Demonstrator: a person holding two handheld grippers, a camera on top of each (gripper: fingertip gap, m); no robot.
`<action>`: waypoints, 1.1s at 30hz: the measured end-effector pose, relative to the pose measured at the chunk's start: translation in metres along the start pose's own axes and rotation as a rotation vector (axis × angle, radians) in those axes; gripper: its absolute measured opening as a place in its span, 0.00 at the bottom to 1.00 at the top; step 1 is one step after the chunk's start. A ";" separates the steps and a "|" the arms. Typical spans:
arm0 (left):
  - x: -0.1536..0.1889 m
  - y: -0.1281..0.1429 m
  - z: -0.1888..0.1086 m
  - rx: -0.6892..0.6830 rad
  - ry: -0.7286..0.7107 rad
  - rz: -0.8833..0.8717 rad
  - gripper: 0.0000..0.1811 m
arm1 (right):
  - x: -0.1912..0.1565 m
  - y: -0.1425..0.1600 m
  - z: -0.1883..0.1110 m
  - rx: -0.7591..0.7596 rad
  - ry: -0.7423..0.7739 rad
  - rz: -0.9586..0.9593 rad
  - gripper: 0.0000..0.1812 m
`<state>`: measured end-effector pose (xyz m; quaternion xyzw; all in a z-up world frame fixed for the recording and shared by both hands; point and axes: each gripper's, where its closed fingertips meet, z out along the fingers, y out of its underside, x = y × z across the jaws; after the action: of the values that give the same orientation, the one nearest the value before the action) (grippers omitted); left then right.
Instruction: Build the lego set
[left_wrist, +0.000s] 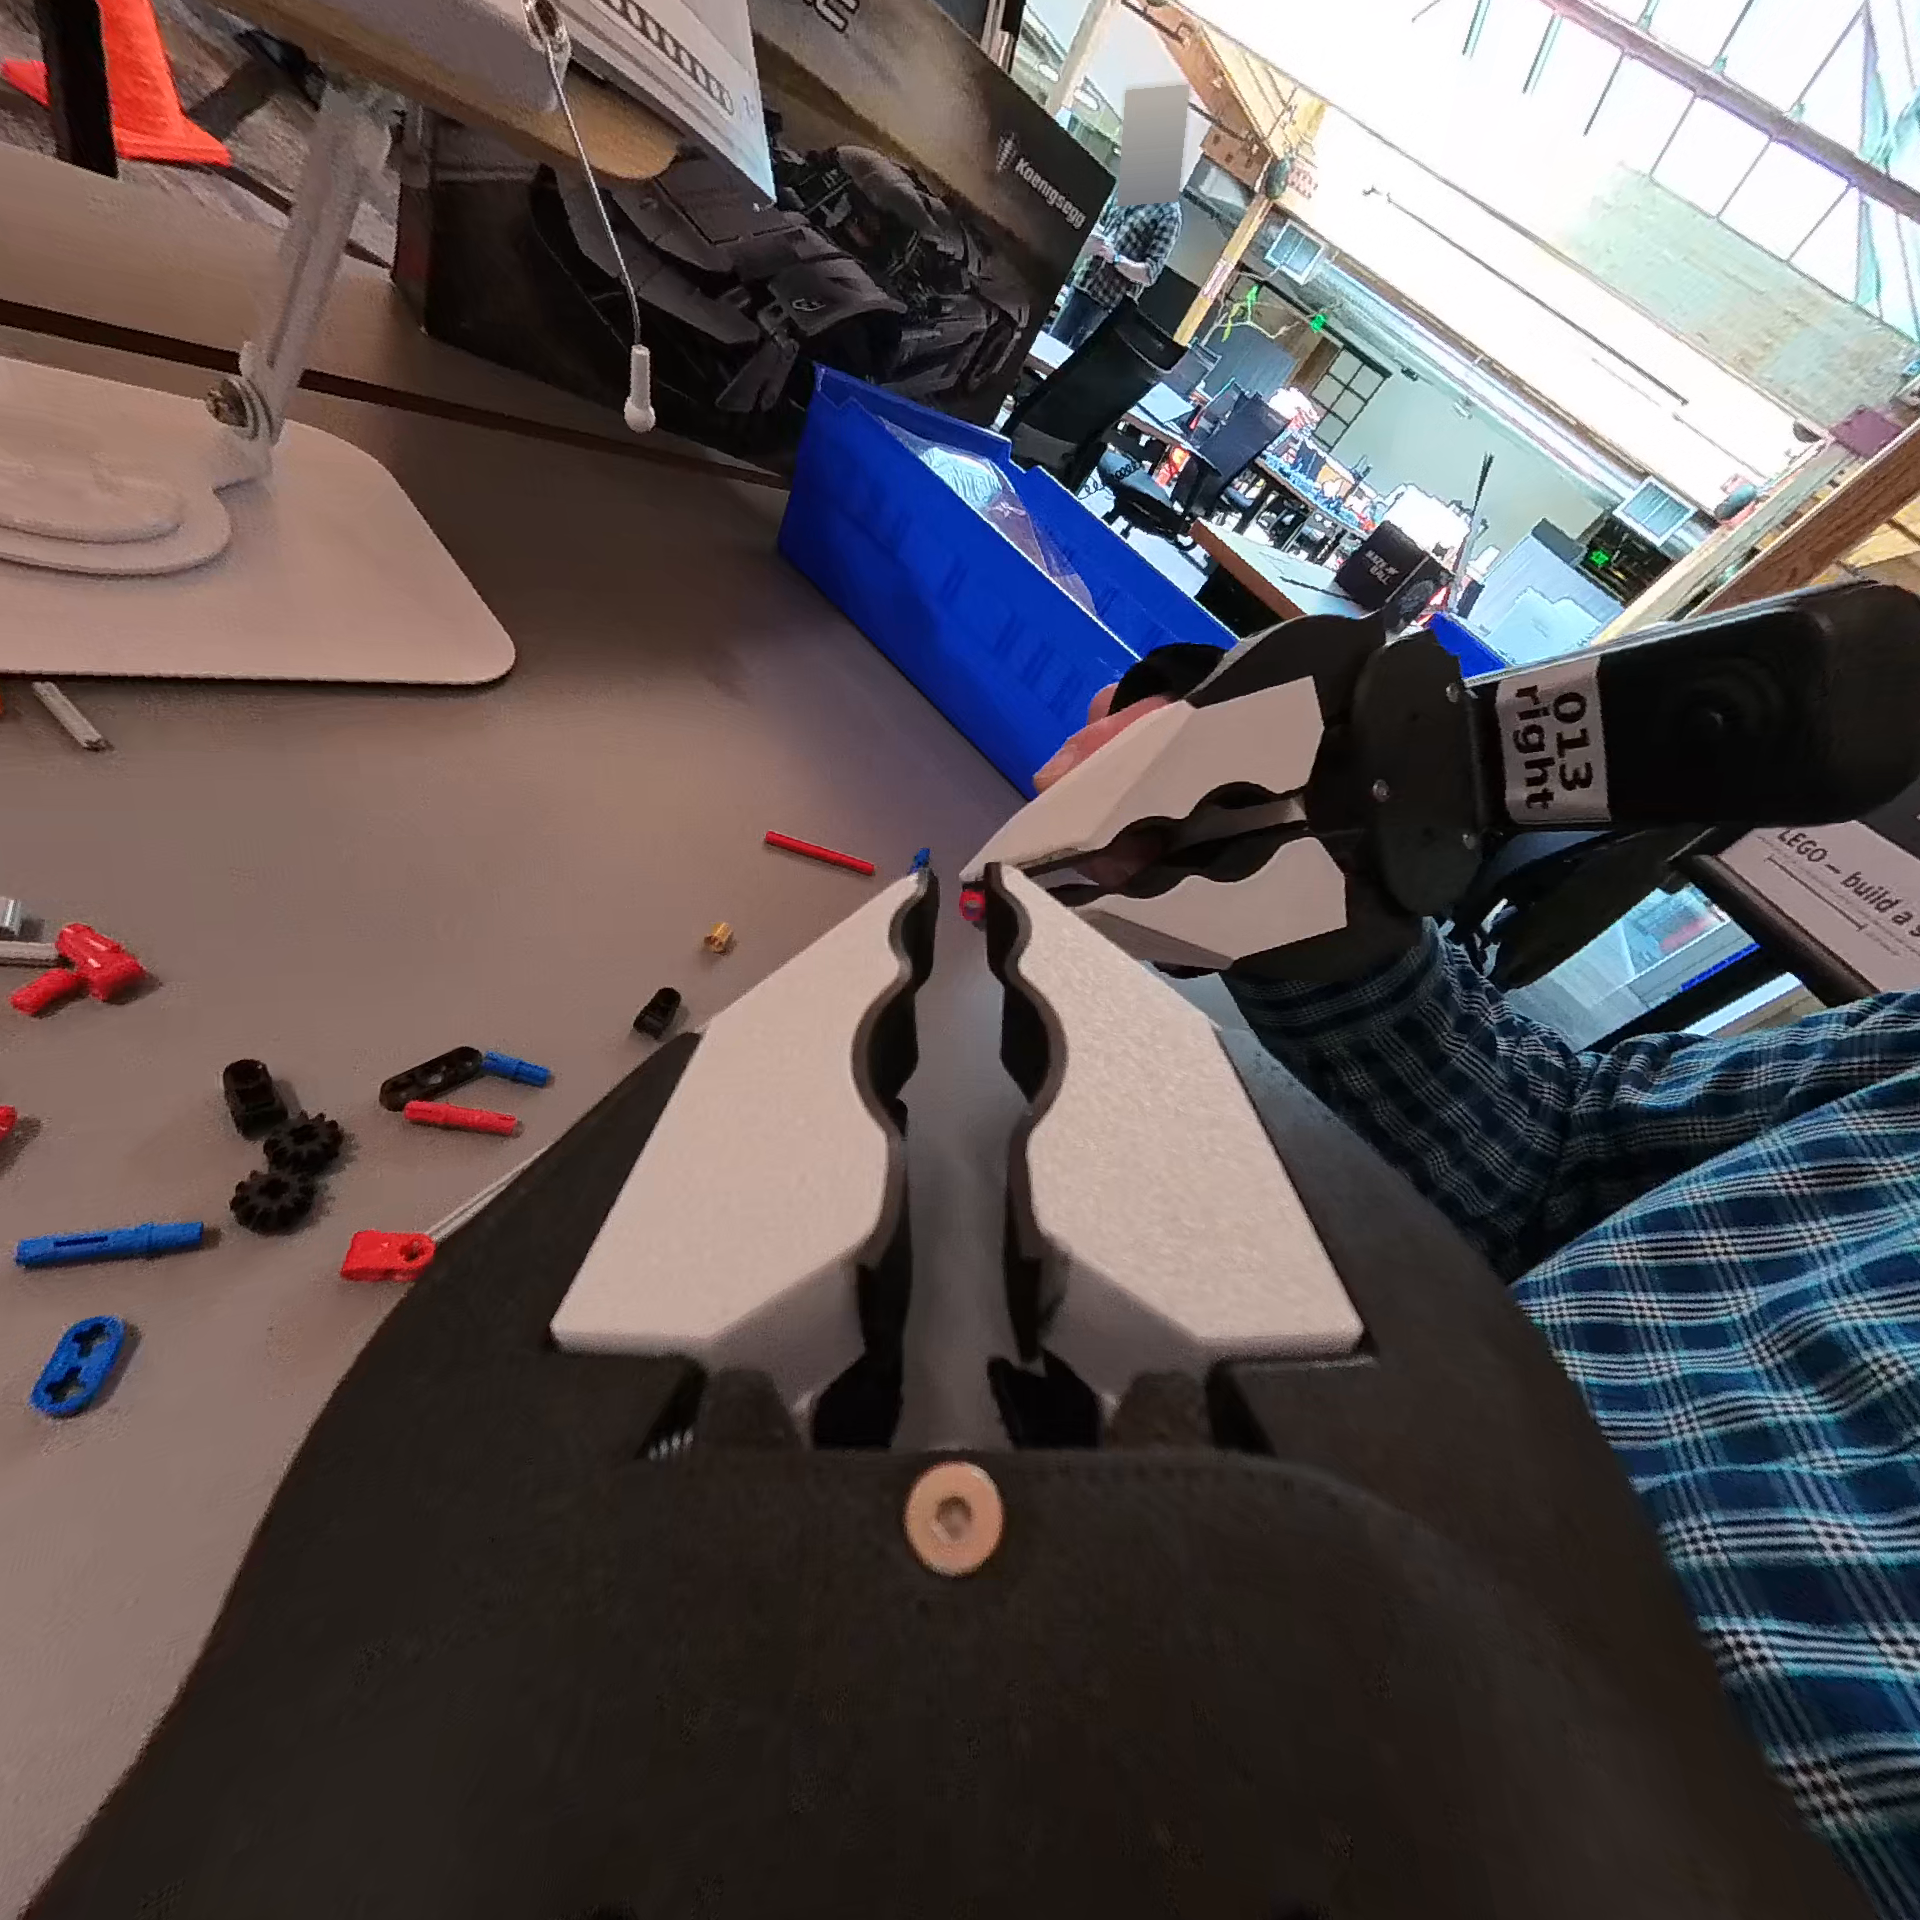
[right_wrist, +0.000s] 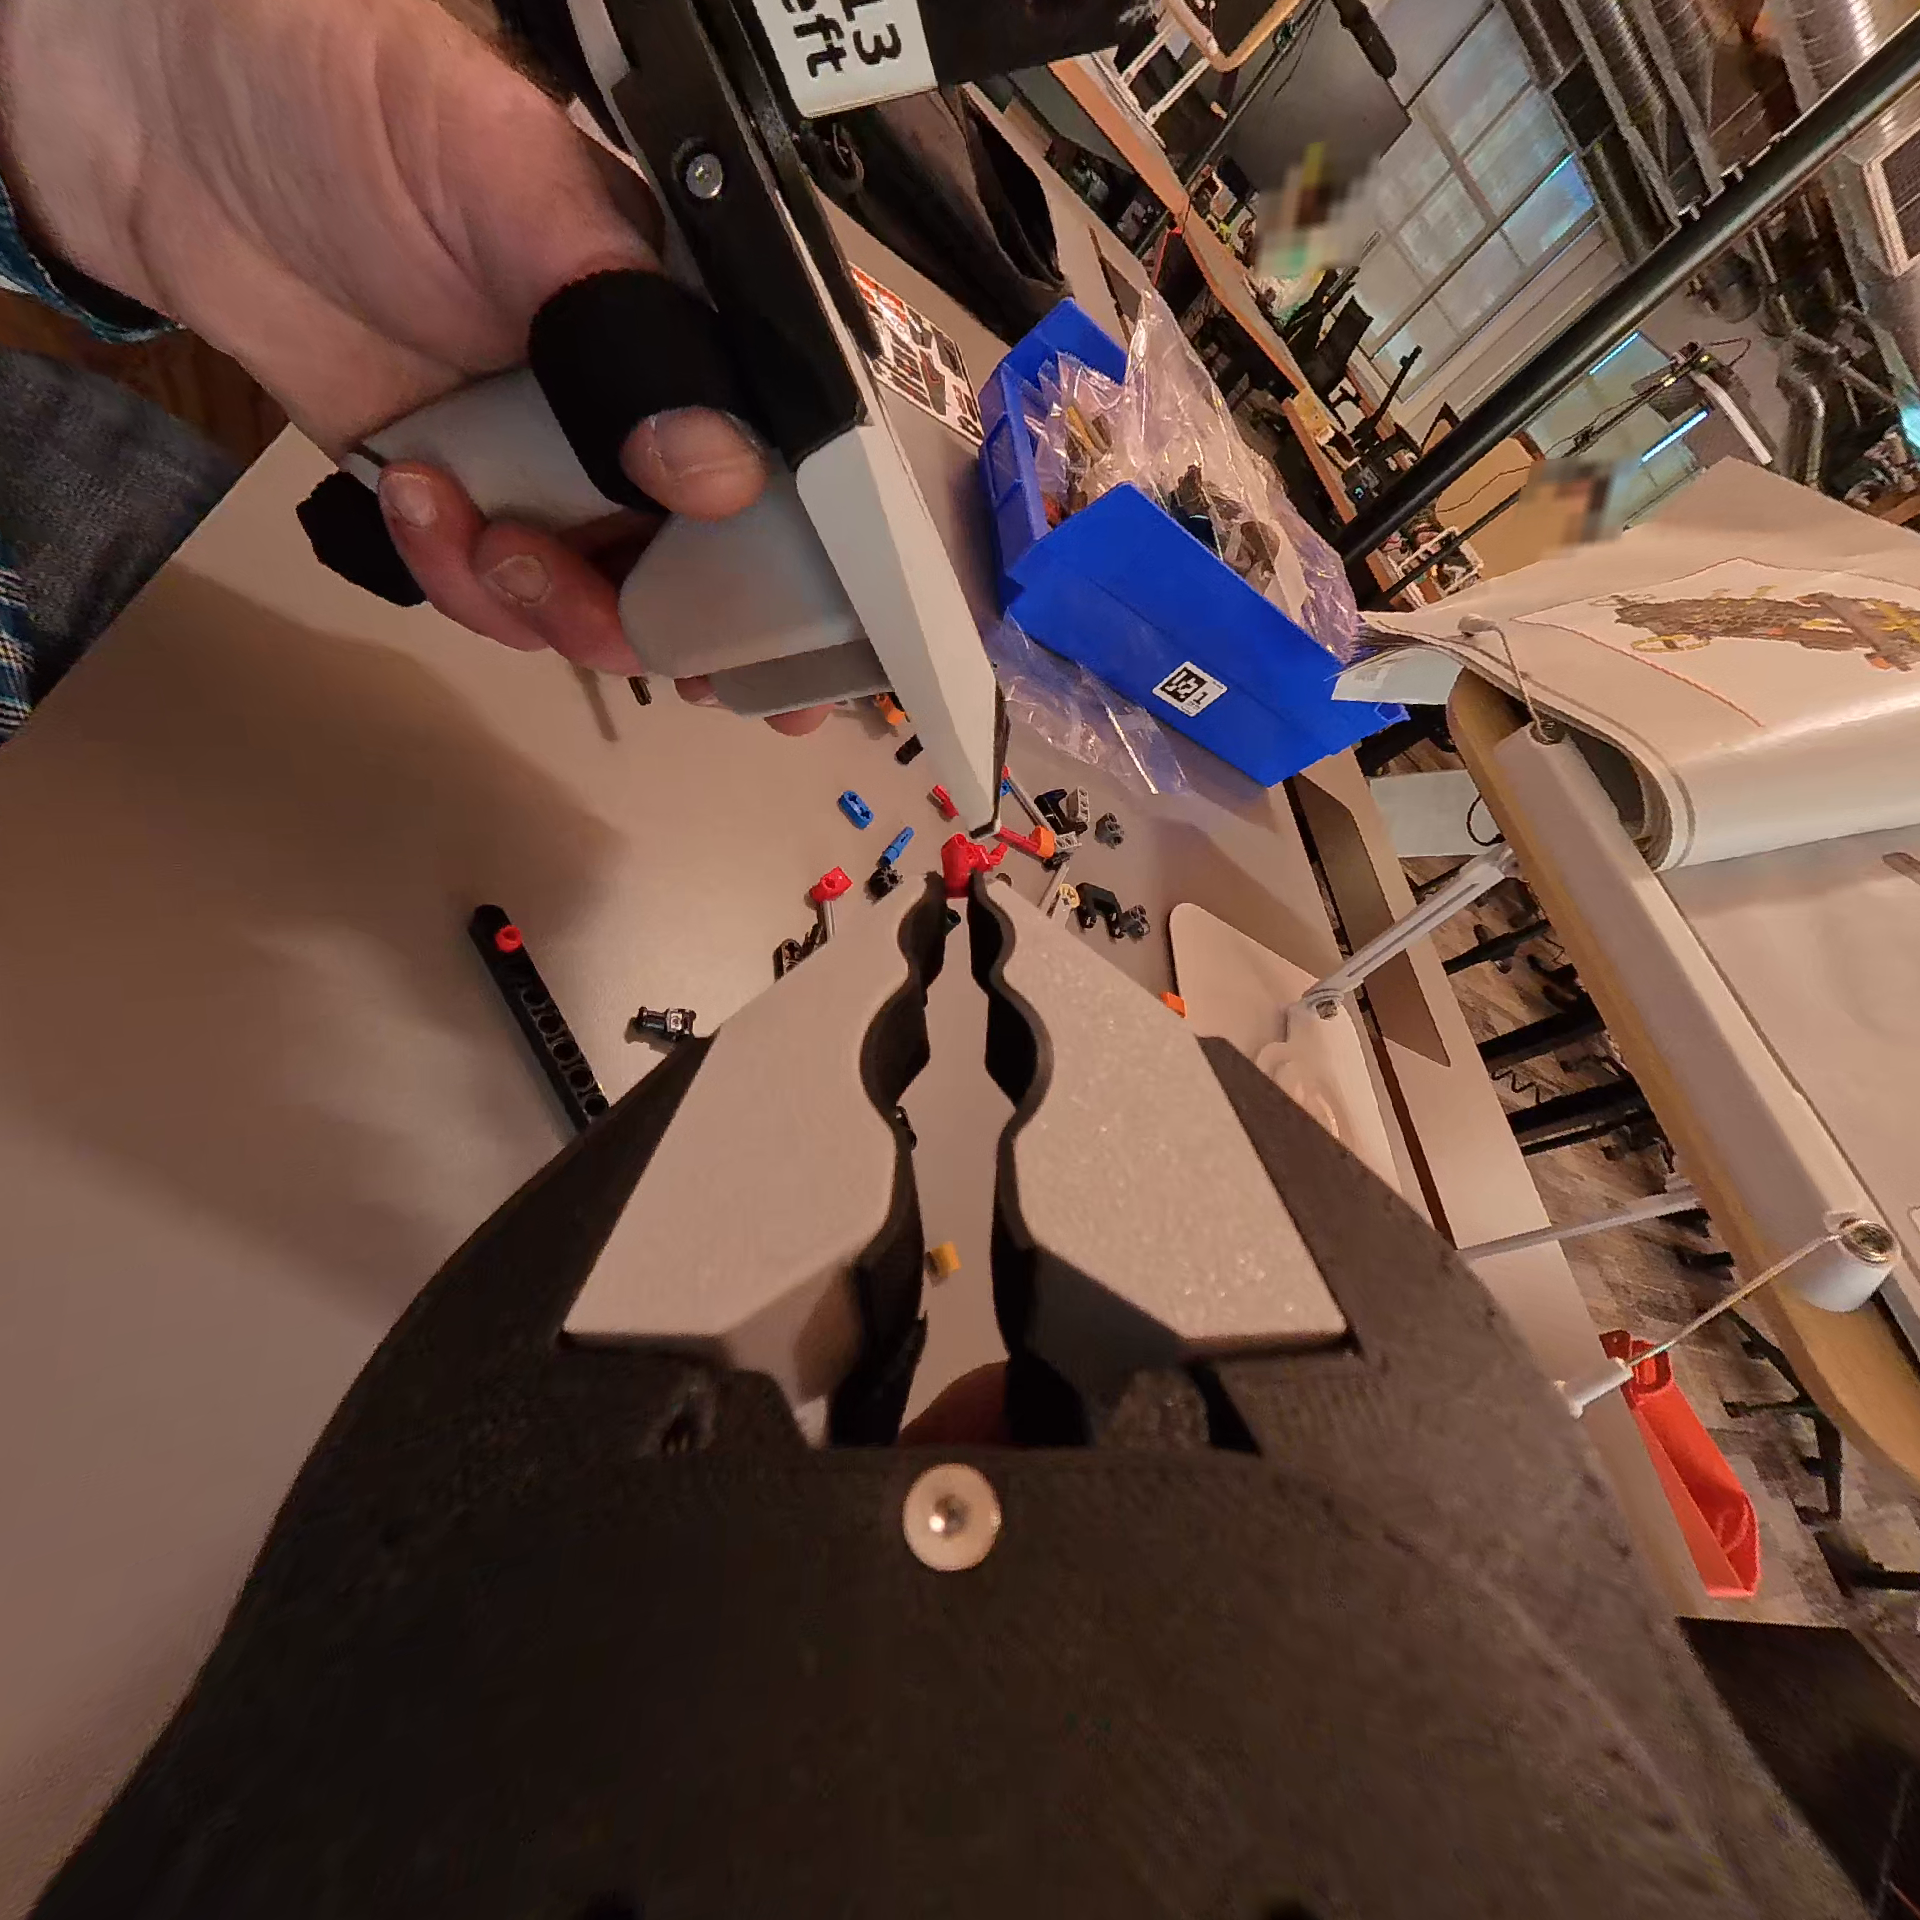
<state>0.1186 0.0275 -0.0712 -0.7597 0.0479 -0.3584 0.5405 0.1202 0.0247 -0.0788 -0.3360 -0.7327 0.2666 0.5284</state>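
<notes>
Right wrist view: a small red lego piece (right_wrist: 961, 860) sits pinched at the tips of the right gripper (right_wrist: 958, 883), above the table (right_wrist: 260, 831). The left gripper (left_wrist: 961, 896) clenches on it too, meeting tip to tip beside the blue bin (right_wrist: 1174, 613).

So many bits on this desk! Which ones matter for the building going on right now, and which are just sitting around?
In use:
- left hand-held gripper, shut on the small red plastic piece
- right hand-held gripper, gripping that same piece
- loose red, blue and black plastic parts
- blue plastic parts bin
- open instruction booklet

Lying about:
- orange traffic cone
- white stand base
</notes>
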 end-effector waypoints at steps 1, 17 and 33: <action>0.001 0.001 0.000 -0.006 0.003 0.003 0.04 | 0.001 0.000 0.000 0.001 0.003 -0.001 0.01; 0.007 0.005 0.004 -0.028 0.069 -0.011 0.01 | 0.002 -0.007 -0.001 0.037 0.009 0.019 0.01; 0.044 -0.012 -0.009 0.106 0.468 -0.274 0.01 | 0.003 -0.043 -0.022 0.265 -0.066 0.153 0.03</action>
<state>0.1424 0.0054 -0.0376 -0.6265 0.0496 -0.5957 0.5002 0.1310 0.0009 -0.0384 -0.3091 -0.6802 0.4116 0.5219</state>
